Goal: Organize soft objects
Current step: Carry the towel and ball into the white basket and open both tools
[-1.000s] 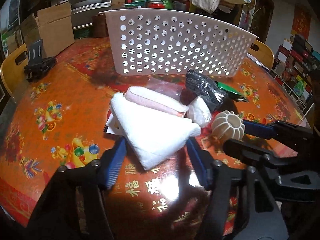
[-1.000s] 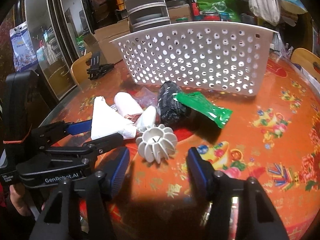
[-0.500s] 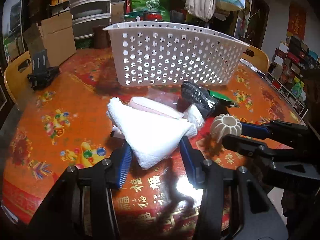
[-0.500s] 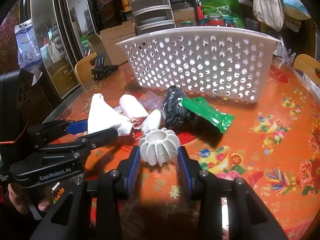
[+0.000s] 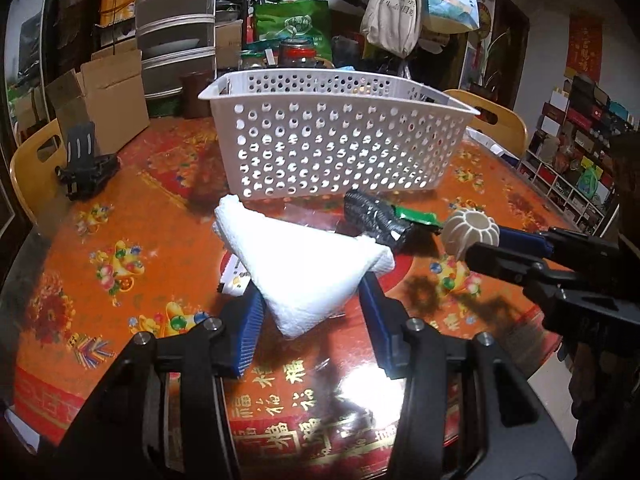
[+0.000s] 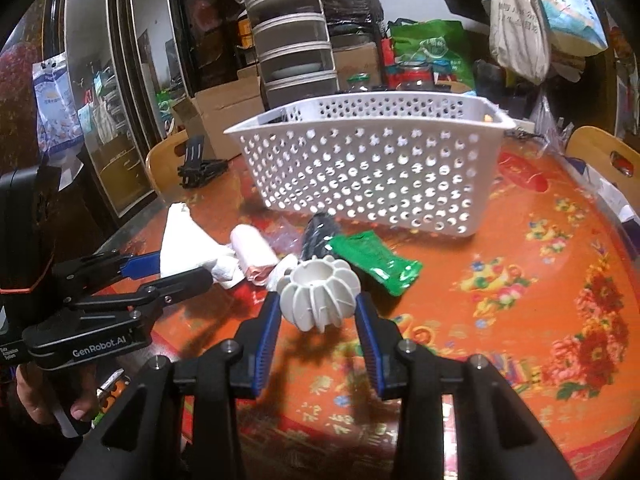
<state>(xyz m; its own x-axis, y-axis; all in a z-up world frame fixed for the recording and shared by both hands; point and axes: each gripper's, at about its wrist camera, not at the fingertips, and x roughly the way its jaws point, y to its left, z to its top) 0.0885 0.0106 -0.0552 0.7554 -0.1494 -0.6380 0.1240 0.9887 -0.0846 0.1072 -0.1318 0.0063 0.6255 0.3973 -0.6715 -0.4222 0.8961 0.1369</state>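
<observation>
1. The folded white cloth is pinched between the blue pads of the left gripper, its lower corner hanging above the table, clear of it.
2. The ribbed white ball is clamped between the pads of the right gripper, held off the table just right of the cloth.
3. Both grippers' jaws have just been closing, each with its thing between them.
4. Behind them on the table lie a pink roll, a black bundle and a green packet, close together.
5. Beyond that pile stands a white perforated basket, upright on the orange patterned table.
6. A black clamp sits near the table's left edge, well apart from the pile.
7. Cardboard boxes and stacked drawers fill the background.
</observation>
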